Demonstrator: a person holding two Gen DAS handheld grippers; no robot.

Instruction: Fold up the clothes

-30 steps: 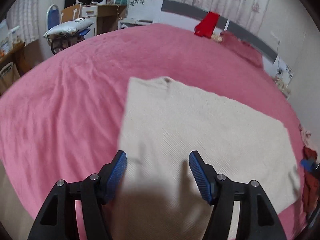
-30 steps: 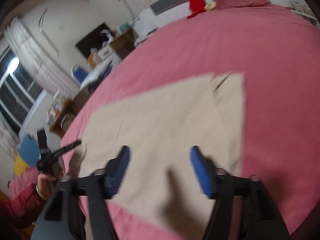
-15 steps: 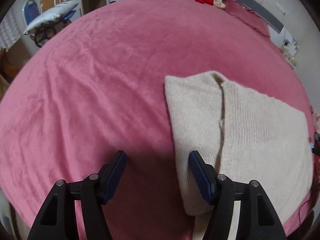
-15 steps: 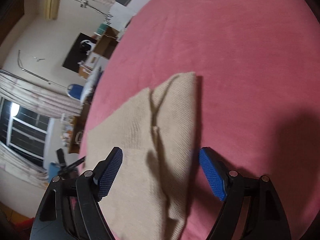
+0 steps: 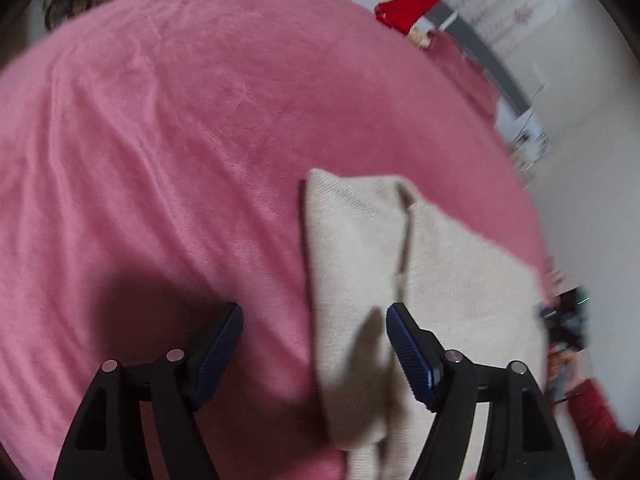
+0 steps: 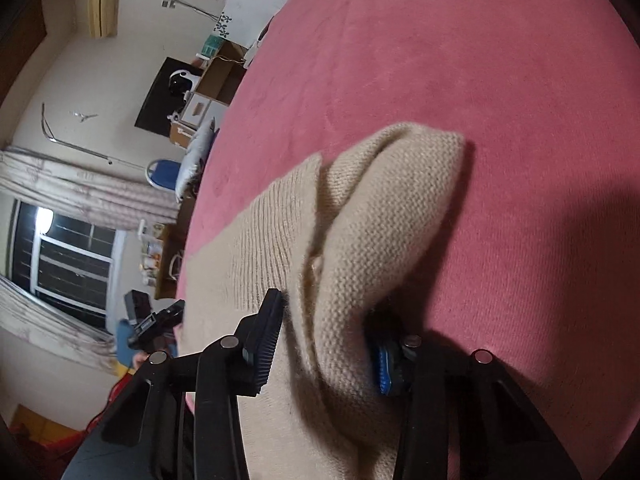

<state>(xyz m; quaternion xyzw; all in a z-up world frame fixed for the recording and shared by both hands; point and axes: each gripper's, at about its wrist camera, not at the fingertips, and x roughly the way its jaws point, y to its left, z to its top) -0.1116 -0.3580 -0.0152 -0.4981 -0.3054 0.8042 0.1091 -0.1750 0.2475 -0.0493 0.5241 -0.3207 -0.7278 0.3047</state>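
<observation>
A cream knit sweater [image 5: 420,280] lies partly folded on the pink bed cover [image 5: 160,140]. My left gripper [image 5: 314,344] is open, low over the sweater's left folded edge, which lies between its fingers. In the right wrist view the sweater [image 6: 380,240] bulges up at its folded right edge. My right gripper [image 6: 328,336] straddles that edge, with the cloth bunched between the fingers; the jaws have narrowed around it. The other gripper shows at the far left of that view [image 6: 156,322].
The pink bed fills both views. A red cloth [image 5: 408,8] hangs on the grey headboard, with a pink pillow [image 5: 460,68] beside it. A desk, boxes and a blue chair [image 6: 164,172] stand beyond the bed's far side, near a dark window [image 6: 68,260].
My right gripper has dropped onto the sweater's right edge and narrowed around it, and the cloth now bunches up. My left gripper has shifted slightly over the left edge and stays open.
</observation>
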